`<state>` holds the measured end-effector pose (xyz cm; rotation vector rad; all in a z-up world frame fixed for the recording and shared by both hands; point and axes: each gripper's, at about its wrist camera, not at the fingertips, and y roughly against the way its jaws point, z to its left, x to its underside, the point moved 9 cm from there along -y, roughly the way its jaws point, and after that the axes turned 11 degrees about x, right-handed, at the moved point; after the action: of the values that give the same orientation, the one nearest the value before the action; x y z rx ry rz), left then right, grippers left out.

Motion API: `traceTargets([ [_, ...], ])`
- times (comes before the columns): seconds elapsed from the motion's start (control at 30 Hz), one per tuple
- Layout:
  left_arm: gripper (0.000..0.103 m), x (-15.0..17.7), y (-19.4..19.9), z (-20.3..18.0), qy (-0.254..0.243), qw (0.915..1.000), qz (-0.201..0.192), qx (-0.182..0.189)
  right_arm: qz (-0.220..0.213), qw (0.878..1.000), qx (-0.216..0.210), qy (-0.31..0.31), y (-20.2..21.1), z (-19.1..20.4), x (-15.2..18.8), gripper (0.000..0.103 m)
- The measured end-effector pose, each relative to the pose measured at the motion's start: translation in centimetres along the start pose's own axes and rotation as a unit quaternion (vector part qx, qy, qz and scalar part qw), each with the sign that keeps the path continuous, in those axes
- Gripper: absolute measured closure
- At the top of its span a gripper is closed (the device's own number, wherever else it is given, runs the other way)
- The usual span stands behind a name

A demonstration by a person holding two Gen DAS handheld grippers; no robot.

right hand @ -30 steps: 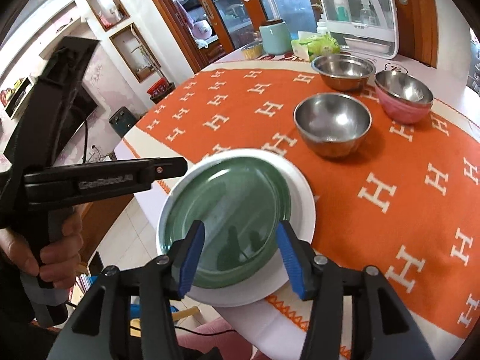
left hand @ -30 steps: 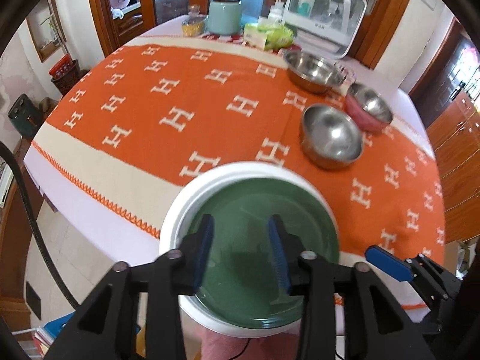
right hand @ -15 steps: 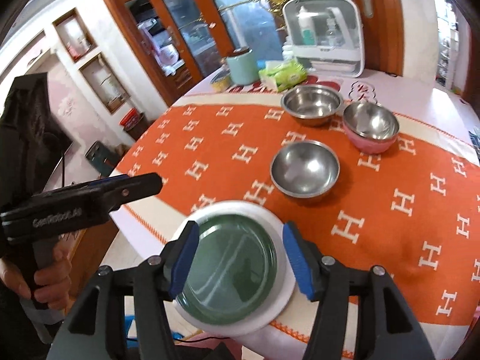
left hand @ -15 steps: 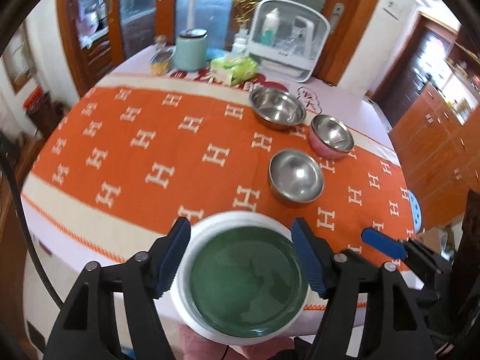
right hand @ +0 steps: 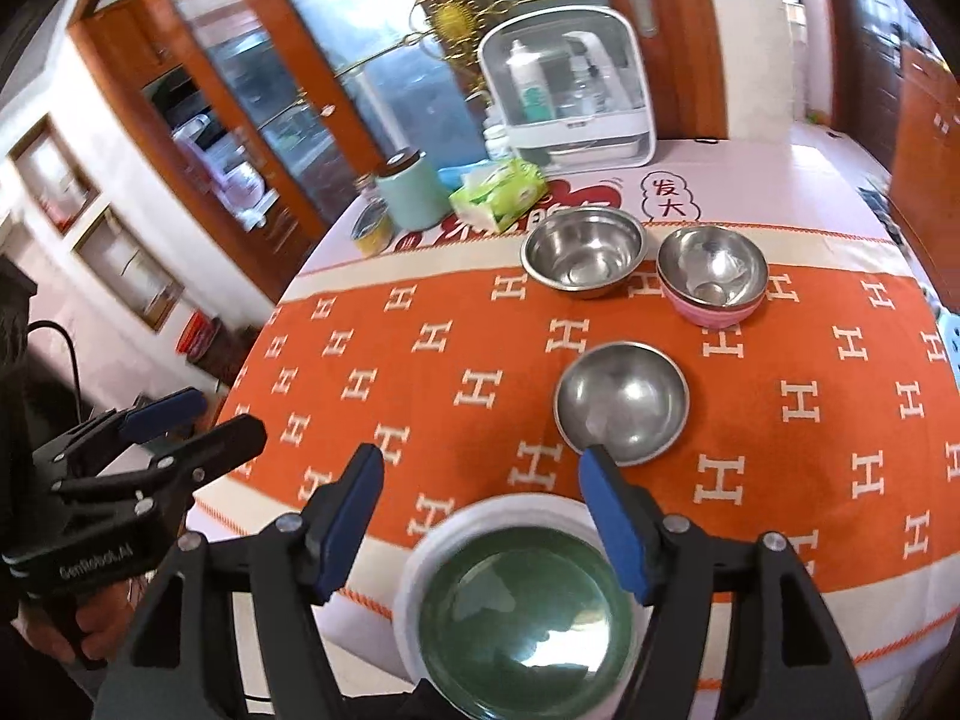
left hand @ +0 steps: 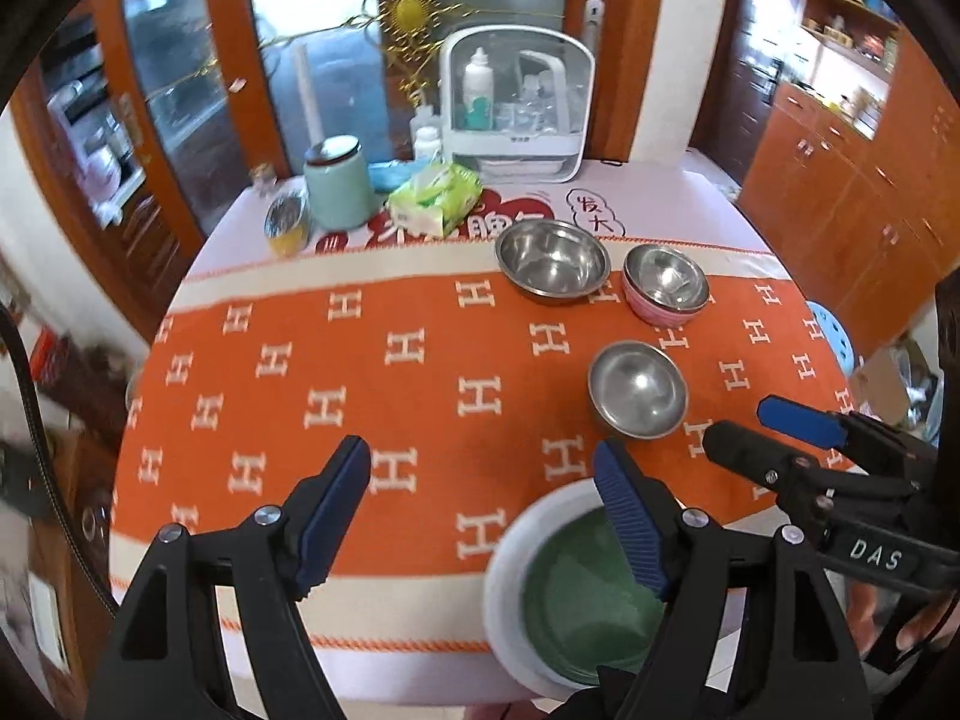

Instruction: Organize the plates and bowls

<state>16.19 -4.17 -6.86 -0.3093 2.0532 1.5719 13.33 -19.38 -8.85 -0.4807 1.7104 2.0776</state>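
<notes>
A green plate (left hand: pixel 576 600) (right hand: pixel 528 618) lies in a white plate (left hand: pixel 504 570) (right hand: pixel 420 558) at the table's near edge. My left gripper (left hand: pixel 480 450) (right hand: pixel 222 414) hangs above the cloth to the left of the plates, its jaws opening with nothing between them. My right gripper (right hand: pixel 480 456) (left hand: pixel 741 420) hovers over the plates, its jaws also opening and its pads clear of them. Farther back stand a steel bowl (left hand: pixel 637 389) (right hand: pixel 622 402), a wider steel bowl (left hand: pixel 552 261) (right hand: pixel 585 252) and a pink bowl (left hand: pixel 665 291) (right hand: pixel 712 273) with a steel inside.
An orange cloth with white H marks (left hand: pixel 300 360) covers the round table. At the far edge stand a white box with bottles (left hand: pixel 516 108), a mint canister (left hand: pixel 336 186), a tissue pack (left hand: pixel 435 198) and a yellow tin (left hand: pixel 287 222). Wooden cabinets (left hand: pixel 852 192) line the right.
Both grippers have risen and drawn back from the stacked plates, and their jaws have spread wider. The plates have stayed at the near edge. The left gripper has shifted leftward off them.
</notes>
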Motion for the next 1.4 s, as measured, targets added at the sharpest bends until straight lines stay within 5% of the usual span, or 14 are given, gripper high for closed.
traceTargets([
  [0.33,0.024,-5.5,-0.9,3.7,-0.034,0.999,0.015,0.025,-0.026,0.998,0.053,-0.033,-0.2,1.9,-4.2,0.034],
  [0.7,0.022,-12.4,-3.2,3.0,-0.056,0.9972,-0.005,0.05,-0.024,0.993,0.076,-0.084,-2.3,-0.6,-9.5,0.033],
  [1.07,0.022,-16.3,-10.8,3.7,-0.057,0.9972,0.041,0.027,-0.001,0.992,0.078,-0.098,-8.6,-3.4,-12.2,0.033],
  [1.4,0.022,-16.5,-19.3,4.0,-0.066,0.9924,0.101,0.025,0.019,0.99,0.065,-0.125,-14.9,-5.8,-12.8,0.033],
])
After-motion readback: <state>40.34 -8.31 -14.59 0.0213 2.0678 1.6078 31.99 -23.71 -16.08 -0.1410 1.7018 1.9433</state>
